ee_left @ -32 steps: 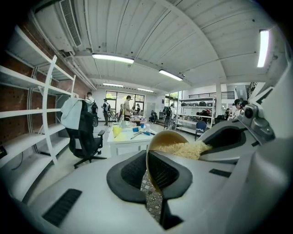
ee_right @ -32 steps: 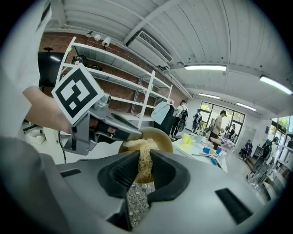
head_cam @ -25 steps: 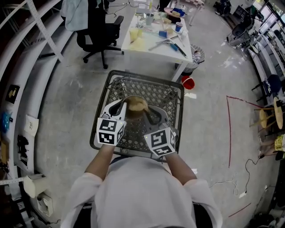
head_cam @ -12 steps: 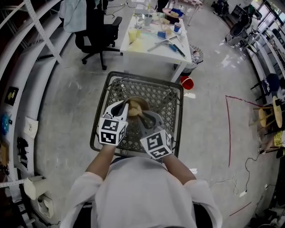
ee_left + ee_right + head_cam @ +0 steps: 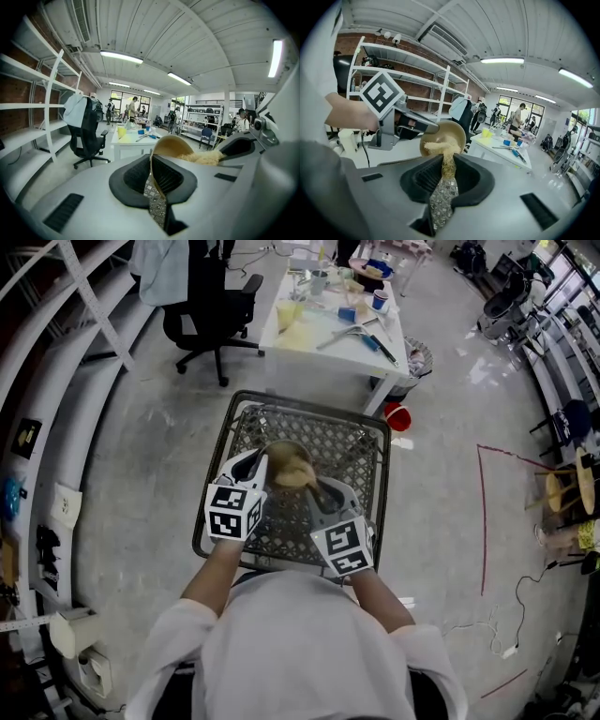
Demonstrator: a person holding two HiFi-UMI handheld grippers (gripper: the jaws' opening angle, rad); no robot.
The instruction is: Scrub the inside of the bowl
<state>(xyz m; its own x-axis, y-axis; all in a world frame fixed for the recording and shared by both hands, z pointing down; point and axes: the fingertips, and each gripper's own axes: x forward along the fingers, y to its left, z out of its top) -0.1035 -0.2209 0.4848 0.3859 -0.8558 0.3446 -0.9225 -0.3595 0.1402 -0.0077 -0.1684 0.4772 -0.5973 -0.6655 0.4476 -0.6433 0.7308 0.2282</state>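
Observation:
A tan bowl is tilted over the mesh basket, and my left gripper is shut on its rim. In the left gripper view the bowl rim runs down between the jaws of the left gripper. My right gripper is shut on a pale fibrous scrubber, which rests inside the bowl. The right gripper view shows the scrubber running from the right gripper into the bowl, with the left gripper on the bowl's left edge.
Both grippers work above a dark metal mesh basket on a grey floor. Beyond it stands a white table with cups and tools, a black office chair, a red bucket and a waste bin.
The right gripper has rolled slightly and shifted the scrubber inside the bowl. The left gripper and the bowl have stayed about where they were.

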